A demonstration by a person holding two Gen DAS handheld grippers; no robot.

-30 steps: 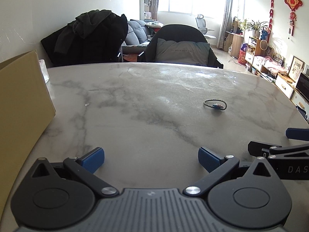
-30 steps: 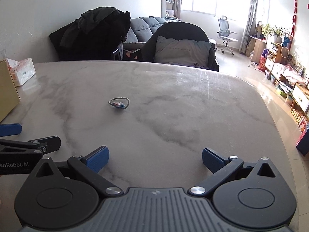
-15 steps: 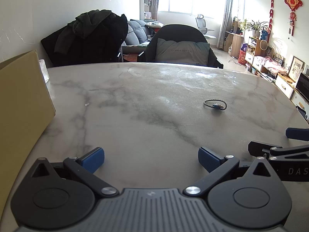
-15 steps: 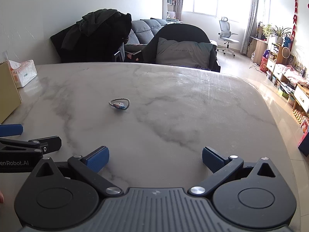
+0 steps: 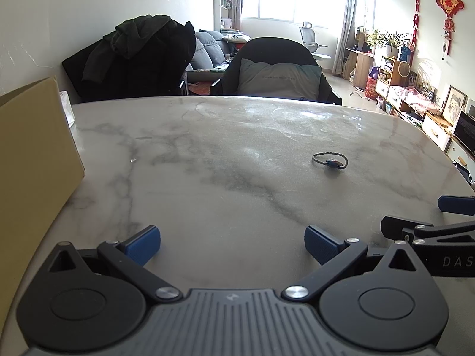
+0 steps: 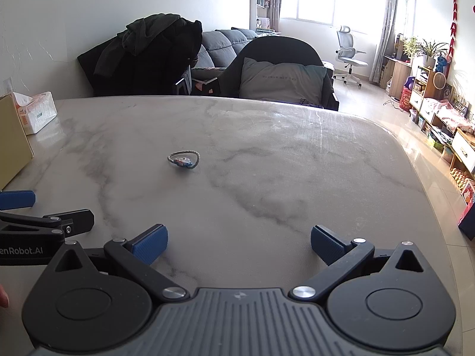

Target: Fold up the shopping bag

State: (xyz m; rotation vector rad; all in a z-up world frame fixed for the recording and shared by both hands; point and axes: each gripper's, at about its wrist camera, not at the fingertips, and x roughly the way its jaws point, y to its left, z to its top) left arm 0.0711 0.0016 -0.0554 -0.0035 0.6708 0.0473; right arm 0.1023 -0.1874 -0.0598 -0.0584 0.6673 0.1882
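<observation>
A tan, flat-sided paper bag or box (image 5: 32, 160) stands at the left edge of the marble table (image 5: 237, 136); I cannot tell which it is. Its near corner also shows in the right wrist view, tan side (image 6: 12, 142). My left gripper (image 5: 232, 244) hovers low over the table's near edge, open, nothing between its blue pads. My right gripper (image 6: 238, 247) is beside it on the right, open and empty too. Each shows in the other's view: right gripper (image 5: 427, 216), left gripper (image 6: 47, 209).
A small looped hair tie with a charm (image 5: 329, 160) (image 6: 183, 160) lies mid-table. A tissue pack (image 6: 37, 112) sits at the far left. Two dark chairs (image 5: 279, 68) stand behind the far edge, one draped with coats. The table's right edge drops to the floor.
The right wrist view has drifted very slightly. Both grippers stay open in the same places and nothing on the table has moved.
</observation>
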